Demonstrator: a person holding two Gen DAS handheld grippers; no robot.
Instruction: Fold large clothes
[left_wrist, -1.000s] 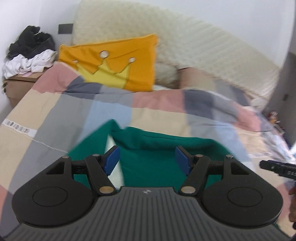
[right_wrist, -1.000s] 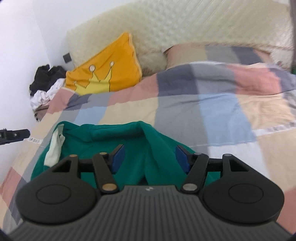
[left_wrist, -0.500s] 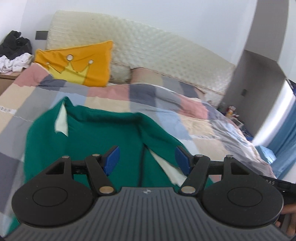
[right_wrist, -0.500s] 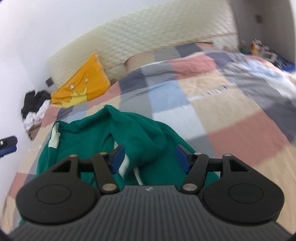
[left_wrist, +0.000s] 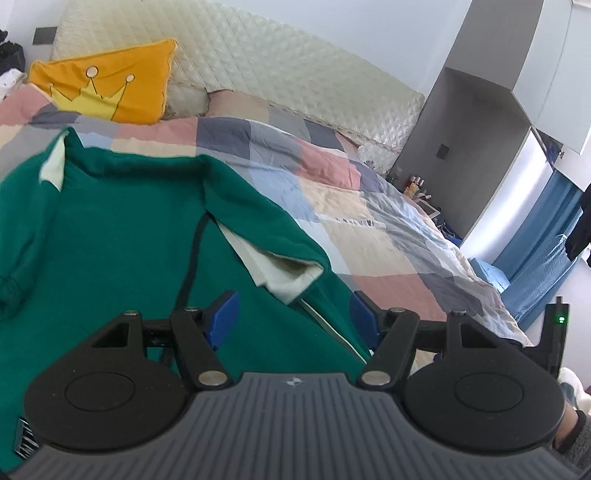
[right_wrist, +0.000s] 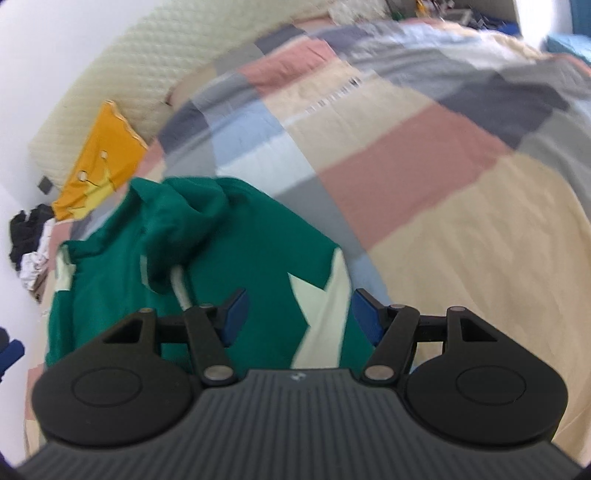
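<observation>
- A green jacket (left_wrist: 122, 236) with cream patches lies spread on the bed (left_wrist: 369, 236), on a checked quilt (right_wrist: 424, 155) of pink, beige, blue and grey squares.
- In the left wrist view the jacket fills the near left part of the bed; a black cord (left_wrist: 192, 251) runs down its middle, and a sleeve with a cream lining (left_wrist: 284, 273) lies folded across it on the right.
- The left gripper (left_wrist: 291, 317) hangs over the near part of the jacket; its blue fingers (left_wrist: 223, 319) are wide apart and hold nothing.
- The right gripper (right_wrist: 297, 317) is above the near right edge of the jacket, over a cream patch (right_wrist: 321, 314); its fingers (right_wrist: 234, 319) are also wide apart, with no cloth between them.
- The right wrist view is blurred.
- A yellow pillow (left_wrist: 110, 85) with a crown picture leans on the cream padded headboard (left_wrist: 280, 74) at the far left.
- A pile of dark and white clothes (right_wrist: 29, 240) lies at the far left, beside the bed.
</observation>
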